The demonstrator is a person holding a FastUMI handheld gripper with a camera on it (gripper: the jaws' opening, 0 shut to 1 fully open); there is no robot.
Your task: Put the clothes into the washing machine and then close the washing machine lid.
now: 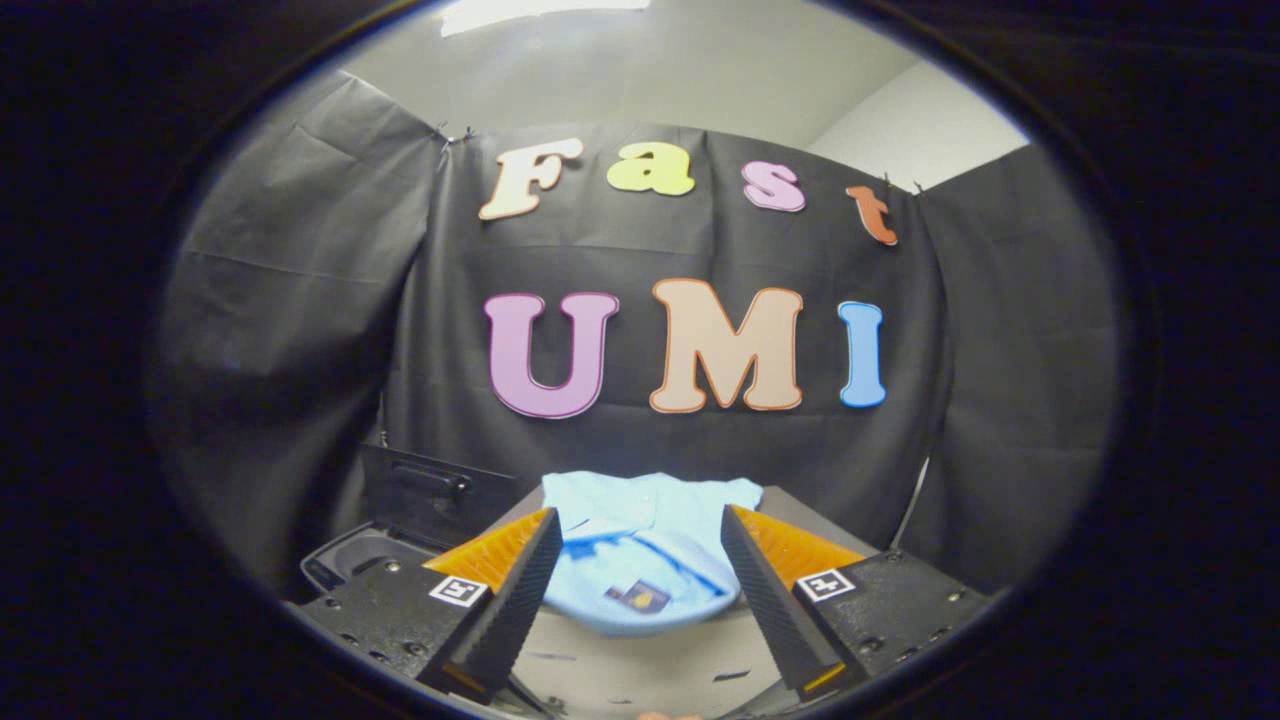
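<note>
A folded light-blue shirt (640, 545) with a small dark badge lies on the grey table (640, 665), just ahead of my gripper (640, 530). The fingers stand wide apart, one on each side of the shirt's near part, with nothing pressed between them. The gripper is open and raised a little above the table. To the left of the shirt sits the black washing machine (360, 565), with its lid (435, 492) raised upright at the back. My left finger hides part of the machine's opening.
Black cloth walls close the booth behind and on both sides. The table's far edge runs just behind the shirt. Bare table surface lies between my fingers, nearer than the shirt.
</note>
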